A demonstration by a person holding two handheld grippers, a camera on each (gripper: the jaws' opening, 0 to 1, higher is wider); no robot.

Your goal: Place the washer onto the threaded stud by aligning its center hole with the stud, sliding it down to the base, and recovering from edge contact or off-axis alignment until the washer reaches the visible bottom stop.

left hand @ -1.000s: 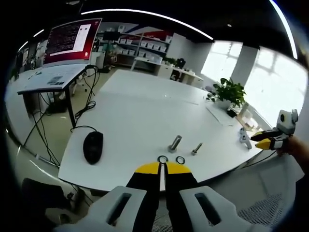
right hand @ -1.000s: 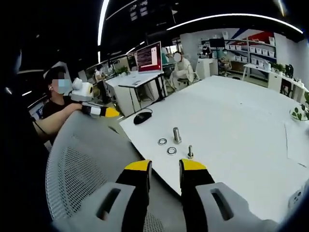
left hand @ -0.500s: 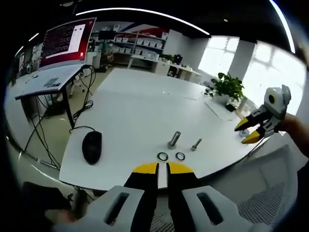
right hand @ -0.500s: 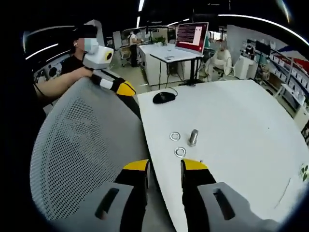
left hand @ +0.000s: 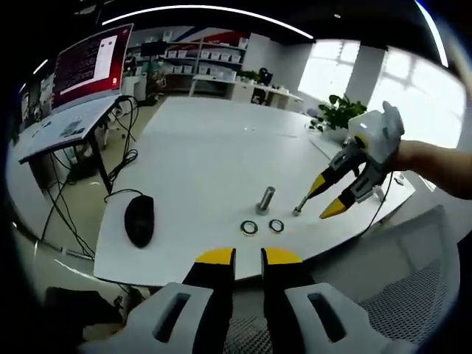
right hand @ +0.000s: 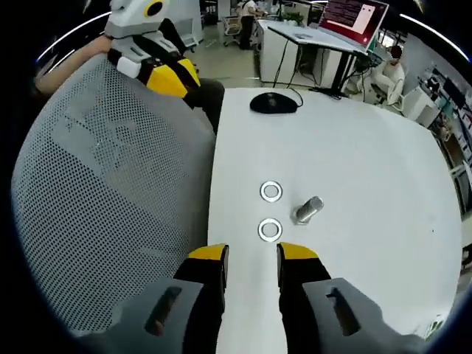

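Looking along the left gripper in the left gripper view: its yellow-tipped jaws stand slightly apart and hold nothing, parted a little from near-closed a second ago. Item: white table. Item: two washers, the left washer and the right washer, flat near the front edge, just beyond the jaw tips. Item: upright threaded stud behind them, apart from both. Item: small bolt standing to its right. Item: black mouse well off to the left. Item: right gripper, entering from the right, jaws apart and empty; a second ago it hung off the table edge, now its tips hang over the table beside the small bolt. Judgement: the approach has begun, no washer yet picked.

Right gripper view: right gripper, jaws apart, empty. Its camera has come from the chair side to above the table edge. Item: near washer just ahead of the tips, in line with the gap between the jaws. Item: far washer beyond it. Item: stud to the right of both, touching neither. Item: mesh chair back at left. Item: left gripper at the top left, behind the chair.
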